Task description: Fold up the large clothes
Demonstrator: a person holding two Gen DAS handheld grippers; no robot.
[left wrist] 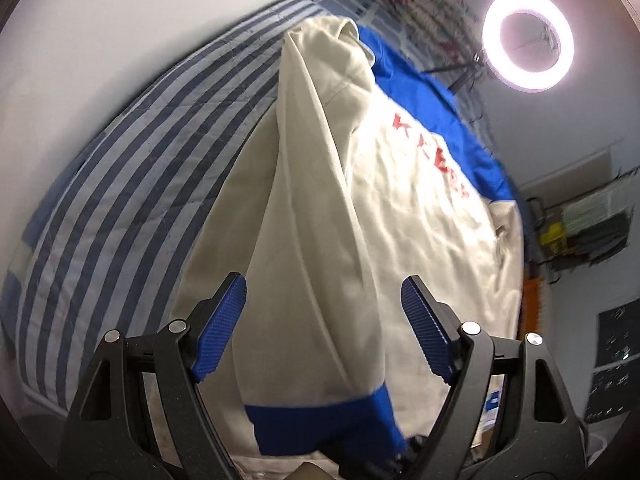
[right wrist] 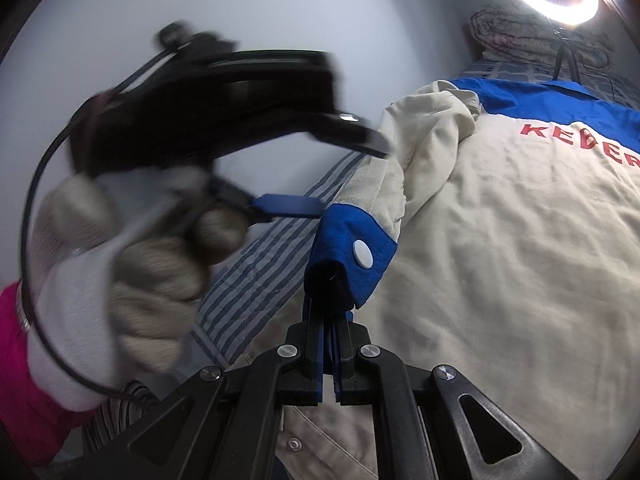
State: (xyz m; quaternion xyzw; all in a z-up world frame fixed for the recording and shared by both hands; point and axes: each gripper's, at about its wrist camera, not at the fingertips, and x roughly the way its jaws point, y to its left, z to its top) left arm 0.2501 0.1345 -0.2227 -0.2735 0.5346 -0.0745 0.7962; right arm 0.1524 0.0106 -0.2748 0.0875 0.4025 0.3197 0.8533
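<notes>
A cream jacket (left wrist: 420, 200) with a blue yoke and red letters lies back-up on a striped bed sheet (left wrist: 140, 180). One sleeve is folded in over the jacket's body and ends in a blue cuff (left wrist: 320, 420). My left gripper (left wrist: 324, 304) is open, and the sleeve runs between its blue pads (left wrist: 224, 320) without touching them. In the right wrist view my right gripper (right wrist: 328, 304) is shut on the blue cuff (right wrist: 340, 264), beside its white snap, above the jacket (right wrist: 500, 240). A gloved hand (right wrist: 132, 272) holds the blurred left gripper (right wrist: 340, 172) at the left.
A lit ring light (left wrist: 490, 40) on a stand is at the bed's far end, next to a folded patterned blanket (left wrist: 420, 12). A white wall runs along the far side of the striped sheet (right wrist: 256, 264). Shelves with clutter (left wrist: 580, 224) stand beyond the bed on the right.
</notes>
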